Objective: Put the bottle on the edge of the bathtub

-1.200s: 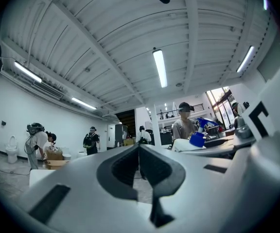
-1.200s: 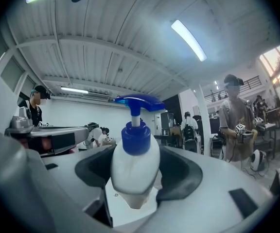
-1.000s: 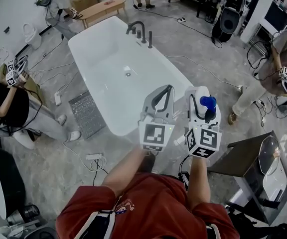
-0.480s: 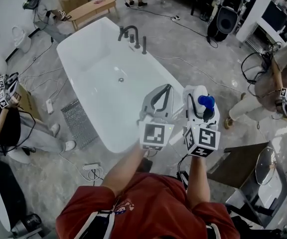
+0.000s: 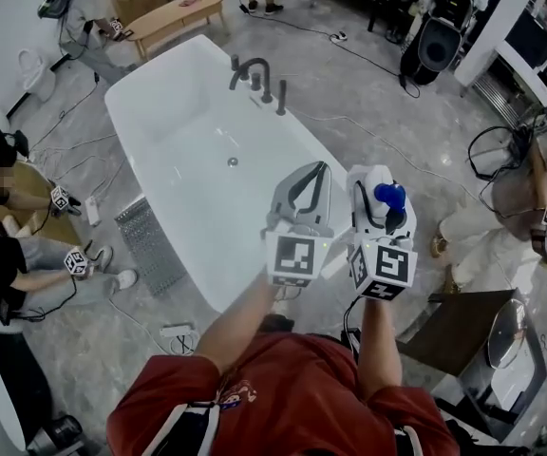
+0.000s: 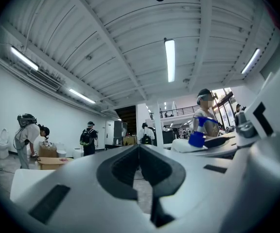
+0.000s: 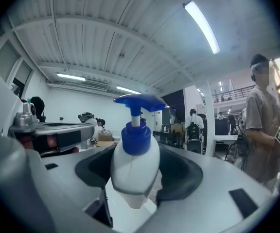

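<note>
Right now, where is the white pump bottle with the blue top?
The bottle is held upright in the right tongs, centre-right in the head view, beside the left tongs and close to the near end of the white bathtub.

White bottle [image 7: 135, 171], blue pump [image 7: 139, 102]

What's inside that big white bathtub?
In the bathtub, only a drain shows on the bare white floor. The left gripper covers part of its near end, hiding that part.

Bright, even light from ceiling strip lights [image 6: 169, 59]; fisheye edges darken and warp.
</note>
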The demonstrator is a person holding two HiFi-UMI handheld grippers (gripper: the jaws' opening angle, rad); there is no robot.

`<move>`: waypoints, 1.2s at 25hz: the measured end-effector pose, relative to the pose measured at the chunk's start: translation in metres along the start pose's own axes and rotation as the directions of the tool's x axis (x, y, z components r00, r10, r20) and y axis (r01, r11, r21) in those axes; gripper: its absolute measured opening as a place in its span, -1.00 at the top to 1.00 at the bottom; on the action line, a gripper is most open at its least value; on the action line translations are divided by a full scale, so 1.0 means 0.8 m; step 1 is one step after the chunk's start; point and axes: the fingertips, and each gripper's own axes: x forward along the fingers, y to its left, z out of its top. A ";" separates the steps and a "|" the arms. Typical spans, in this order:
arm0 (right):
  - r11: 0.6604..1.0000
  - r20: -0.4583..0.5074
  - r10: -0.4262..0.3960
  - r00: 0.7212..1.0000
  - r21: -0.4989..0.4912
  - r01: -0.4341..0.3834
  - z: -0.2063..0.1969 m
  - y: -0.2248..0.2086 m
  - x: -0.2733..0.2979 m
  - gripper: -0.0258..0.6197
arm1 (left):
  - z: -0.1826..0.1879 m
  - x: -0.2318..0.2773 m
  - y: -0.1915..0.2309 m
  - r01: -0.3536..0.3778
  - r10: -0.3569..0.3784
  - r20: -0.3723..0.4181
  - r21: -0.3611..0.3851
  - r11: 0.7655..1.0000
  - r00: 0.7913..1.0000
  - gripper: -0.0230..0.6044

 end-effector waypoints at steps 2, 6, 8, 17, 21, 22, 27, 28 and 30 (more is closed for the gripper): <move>1.000 -0.004 -0.009 1.000 -0.005 0.009 0.000 0.001 0.011 0.07 | -0.003 0.008 0.008 0.010 -0.010 -0.001 -0.006 1.000 1.000 0.88; 1.000 -0.003 -0.023 1.000 -0.003 0.023 0.007 -0.002 0.029 0.07 | -0.003 0.024 0.020 0.021 -0.021 -0.003 -0.009 1.000 1.000 0.88; 1.000 -0.004 -0.026 1.000 -0.004 0.026 0.007 -0.002 0.036 0.07 | -0.004 0.028 0.024 0.023 -0.023 -0.003 -0.009 1.000 1.000 0.88; 0.999 0.004 0.014 1.000 0.033 -0.014 -0.002 -0.001 0.067 0.07 | -0.023 0.043 0.036 -0.003 0.003 -0.022 -0.007 1.000 1.000 0.88; 0.999 0.000 0.039 0.999 0.025 -0.039 -0.010 -0.012 0.092 0.07 | -0.033 0.066 0.038 -0.031 0.031 -0.028 -0.005 1.000 0.999 0.88; 0.999 -0.002 0.047 0.999 0.025 -0.047 -0.011 -0.015 0.099 0.07 | -0.034 0.074 0.040 -0.037 0.037 -0.029 -0.004 0.999 0.999 0.88; 0.997 0.002 0.078 0.997 0.024 -0.078 -0.013 -0.047 0.133 0.07 | -0.042 0.119 0.033 -0.063 0.063 -0.034 -0.001 0.998 0.997 0.88; 0.996 0.002 0.083 0.997 0.023 -0.083 -0.014 -0.056 0.141 0.07 | -0.043 0.129 0.030 -0.069 0.069 -0.034 -0.003 0.998 0.997 0.88; 0.996 -0.002 0.091 0.996 0.025 -0.091 -0.016 -0.077 0.158 0.07 | -0.046 0.150 0.024 -0.083 0.082 -0.035 -0.006 0.997 0.996 0.88</move>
